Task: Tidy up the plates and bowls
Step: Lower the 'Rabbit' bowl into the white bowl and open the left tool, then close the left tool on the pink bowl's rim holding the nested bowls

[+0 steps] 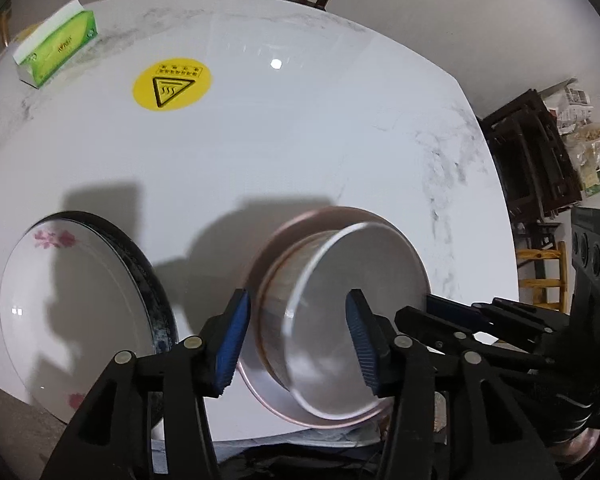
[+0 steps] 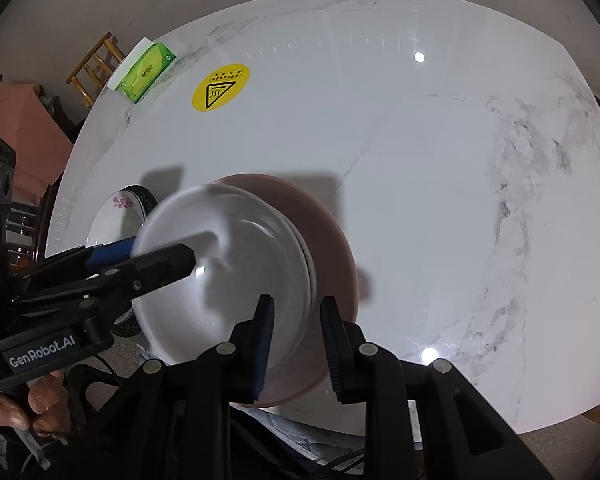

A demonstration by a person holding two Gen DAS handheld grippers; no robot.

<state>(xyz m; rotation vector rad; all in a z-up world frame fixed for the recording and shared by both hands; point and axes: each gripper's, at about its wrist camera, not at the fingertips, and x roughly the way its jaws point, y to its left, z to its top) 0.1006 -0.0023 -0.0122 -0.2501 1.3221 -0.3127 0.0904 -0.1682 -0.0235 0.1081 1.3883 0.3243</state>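
White bowl (image 1: 352,320), ribbed outside, blurred, sat tilted in pink plate (image 1: 276,236); left gripper (image 1: 296,344) released astride its rim, right gripper (image 2: 296,344) apparently clenched on the plate's edge.

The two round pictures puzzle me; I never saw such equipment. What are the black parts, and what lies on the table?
A person holds two hand tools, each ending in a two-finger gripper with a wide-angle camera behind it. One picture looks along the left gripper, the other along the right gripper. On the white table: a white bowl inside a pink dish, a flowered plate, a green tissue box, a yellow sticker. The left gripper is open, straddling the bowl's wall. Whether the right gripper pinches the rims is unclear.
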